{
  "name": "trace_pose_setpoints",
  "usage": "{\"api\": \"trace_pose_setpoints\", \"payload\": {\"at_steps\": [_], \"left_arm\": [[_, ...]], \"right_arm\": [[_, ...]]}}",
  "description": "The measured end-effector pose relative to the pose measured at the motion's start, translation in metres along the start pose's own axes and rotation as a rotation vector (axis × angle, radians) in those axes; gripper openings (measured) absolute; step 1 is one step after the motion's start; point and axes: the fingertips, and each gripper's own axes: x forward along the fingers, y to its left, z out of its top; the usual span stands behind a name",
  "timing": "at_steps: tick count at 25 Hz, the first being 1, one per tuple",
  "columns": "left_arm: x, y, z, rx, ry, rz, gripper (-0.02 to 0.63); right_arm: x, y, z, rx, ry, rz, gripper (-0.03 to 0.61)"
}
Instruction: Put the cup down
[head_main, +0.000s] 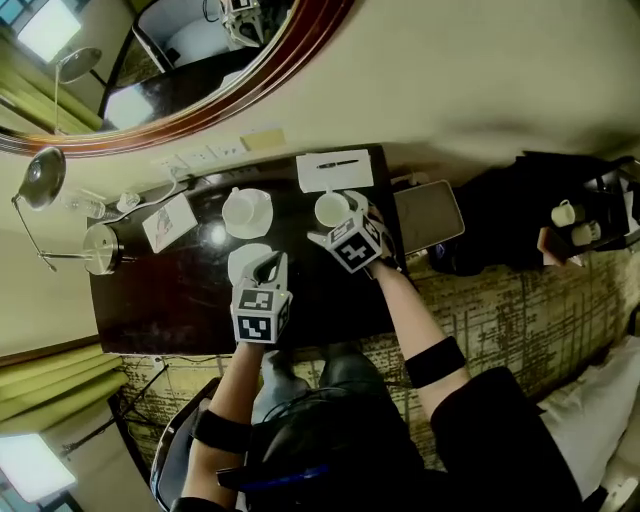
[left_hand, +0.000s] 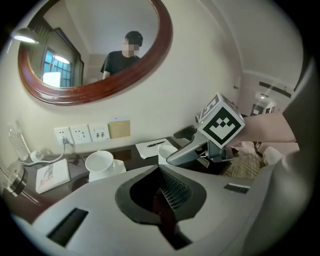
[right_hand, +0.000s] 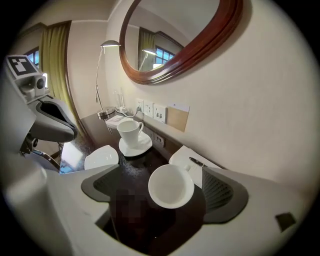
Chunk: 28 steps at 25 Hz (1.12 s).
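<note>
A white cup (head_main: 328, 208) (right_hand: 171, 186) stands upright on the dark desk (head_main: 170, 300), beside a notepad. My right gripper (head_main: 345, 212) (right_hand: 165, 194) is open around it, jaws wide on either side, pads not pressing on it. An empty white saucer (head_main: 246, 262) (right_hand: 101, 157) lies to the cup's left. My left gripper (head_main: 268, 264) (left_hand: 162, 197) hovers over that saucer's near edge, shut with nothing in it. From the left gripper view, the right gripper (left_hand: 200, 150) shows to the right, with a bit of the cup (left_hand: 166, 151) beside it.
A second cup on its own saucer (head_main: 247, 212) (right_hand: 131, 134) (left_hand: 100, 162) stands behind the empty saucer. A notepad with a pen (head_main: 335, 170) (right_hand: 192, 162) lies against the wall. A desk lamp (head_main: 45, 180), a card (head_main: 168, 222) and wall sockets (left_hand: 80, 134) sit at the left; a tablet (head_main: 428, 215) at the right.
</note>
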Motion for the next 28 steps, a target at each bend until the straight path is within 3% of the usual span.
{"api": "trace_pose_setpoints", "payload": {"at_steps": [6,14,15,16,18,28], "left_arm": [[0.030,-0.010,-0.009,-0.024,0.024,0.000,-0.011],[0.034,-0.015,-0.015,-0.067,0.046,0.009,-0.011],[0.033,-0.011,-0.017,-0.062,0.046,0.021,-0.011],[0.033,-0.009,-0.018,-0.060,0.045,0.028,-0.011],[0.032,-0.006,-0.017,-0.065,0.036,0.033,-0.011],[0.018,-0.014,-0.019,-0.083,0.051,-0.003,-0.011]], "right_arm": [[0.033,-0.005,-0.019,-0.045,0.071,0.101,0.555],[0.049,-0.012,-0.023,-0.055,0.110,0.129,0.552],[0.051,-0.011,-0.025,-0.049,0.114,0.138,0.546],[0.053,-0.010,-0.029,-0.042,0.123,0.147,0.493],[0.056,-0.010,-0.034,-0.035,0.143,0.143,0.441],[0.052,-0.009,-0.033,-0.061,0.130,0.096,0.434]]}}
